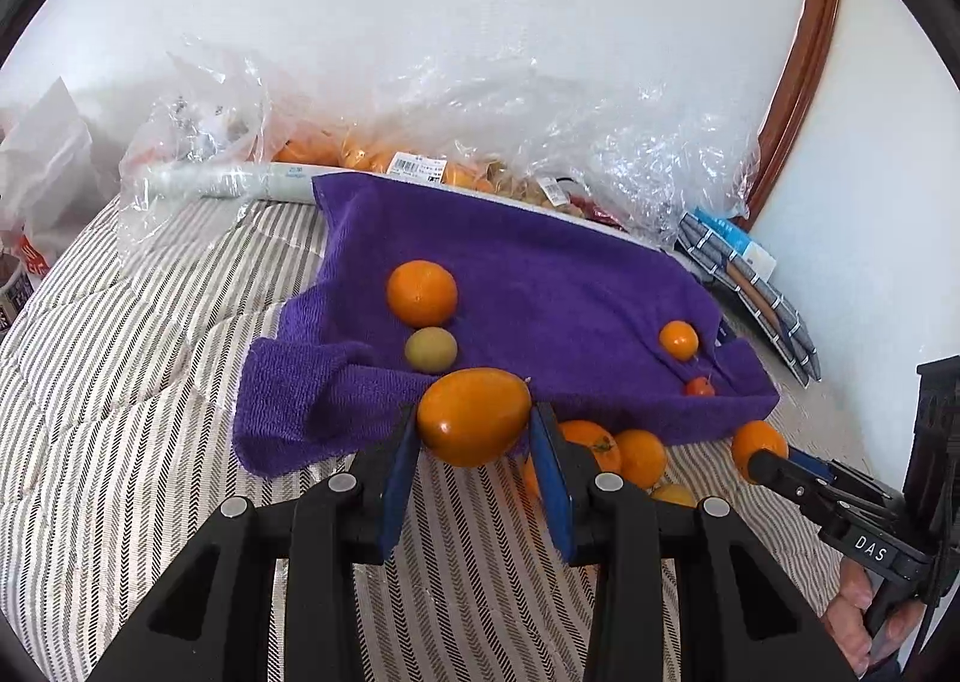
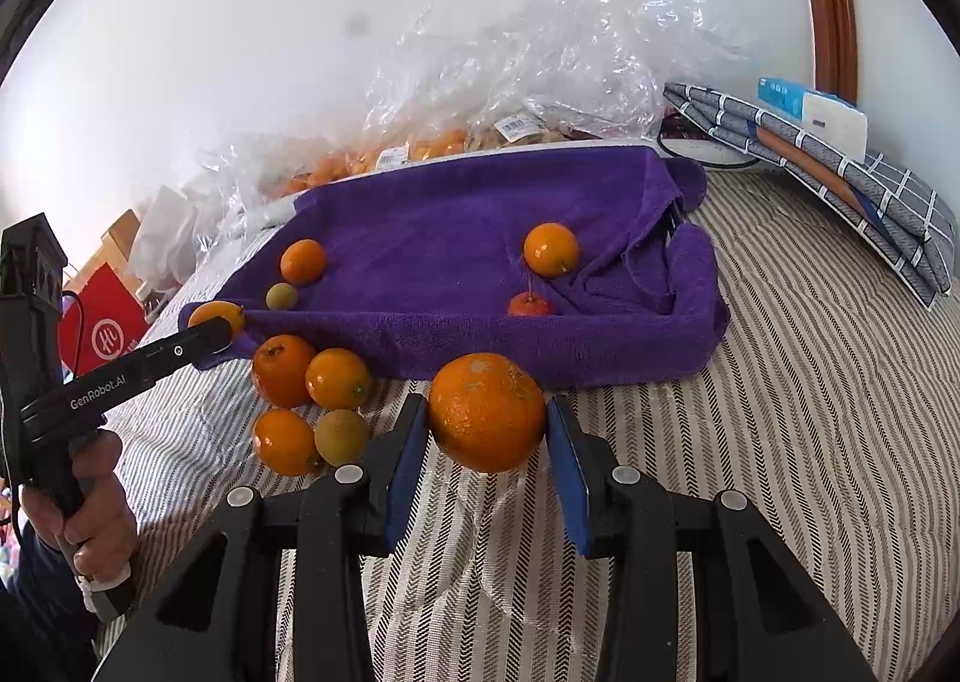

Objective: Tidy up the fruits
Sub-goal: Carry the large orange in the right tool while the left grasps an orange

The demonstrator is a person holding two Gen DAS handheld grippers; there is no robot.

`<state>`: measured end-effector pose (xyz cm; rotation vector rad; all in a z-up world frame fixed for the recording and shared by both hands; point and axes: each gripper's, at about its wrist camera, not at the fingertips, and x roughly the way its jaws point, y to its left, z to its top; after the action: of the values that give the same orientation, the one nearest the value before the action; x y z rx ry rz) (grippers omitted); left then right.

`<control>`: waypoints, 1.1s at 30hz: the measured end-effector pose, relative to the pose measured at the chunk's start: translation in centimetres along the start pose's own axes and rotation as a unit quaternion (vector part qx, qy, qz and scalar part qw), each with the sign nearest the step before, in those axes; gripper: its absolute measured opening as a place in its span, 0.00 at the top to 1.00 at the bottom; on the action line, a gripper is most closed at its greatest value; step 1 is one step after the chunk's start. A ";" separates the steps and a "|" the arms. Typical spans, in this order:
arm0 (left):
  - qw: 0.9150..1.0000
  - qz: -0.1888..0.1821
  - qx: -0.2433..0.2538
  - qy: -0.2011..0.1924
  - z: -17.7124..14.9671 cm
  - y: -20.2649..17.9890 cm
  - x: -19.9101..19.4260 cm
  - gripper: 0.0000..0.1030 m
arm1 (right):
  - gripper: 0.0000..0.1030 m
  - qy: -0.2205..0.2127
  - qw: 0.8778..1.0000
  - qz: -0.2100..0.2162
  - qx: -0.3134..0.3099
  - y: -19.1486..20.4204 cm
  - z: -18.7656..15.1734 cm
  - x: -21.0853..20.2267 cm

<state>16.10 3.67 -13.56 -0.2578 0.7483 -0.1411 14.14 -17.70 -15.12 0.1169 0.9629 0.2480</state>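
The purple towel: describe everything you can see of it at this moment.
The purple towel is a terry-looking cloth draped over a shallow tray-like form on the striped bedding, its edges folded and rumpled at both front corners. Four fruits lie on it: an orange touching a greenish fruit at its left, another orange and a small red fruit at its right. Plastic bags sit behind it; loose oranges lie before it.

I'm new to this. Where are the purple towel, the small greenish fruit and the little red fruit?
purple towel (image 2: 432,220), right wrist view, bare middle.
greenish fruit (image 1: 430,349), left wrist view, centre.
red fruit (image 2: 530,305), right wrist view, body.
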 end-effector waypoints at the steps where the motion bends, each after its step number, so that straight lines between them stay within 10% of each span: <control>1: 1.000 -0.002 -0.003 -0.003 0.0 0.1 -0.2 0.66 | 0.61 -0.002 1.000 0.000 0.001 0.0 0.0 -0.1; 33: 0.998 -0.004 -0.042 -0.039 2.8 0.4 -1.6 0.66 | 0.61 -0.061 0.998 -0.015 0.024 -1.3 3.8 -3.2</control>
<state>16.83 4.87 -10.66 -0.3437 0.6769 -0.1066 15.76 -19.78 -10.71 0.1605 0.8492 0.1881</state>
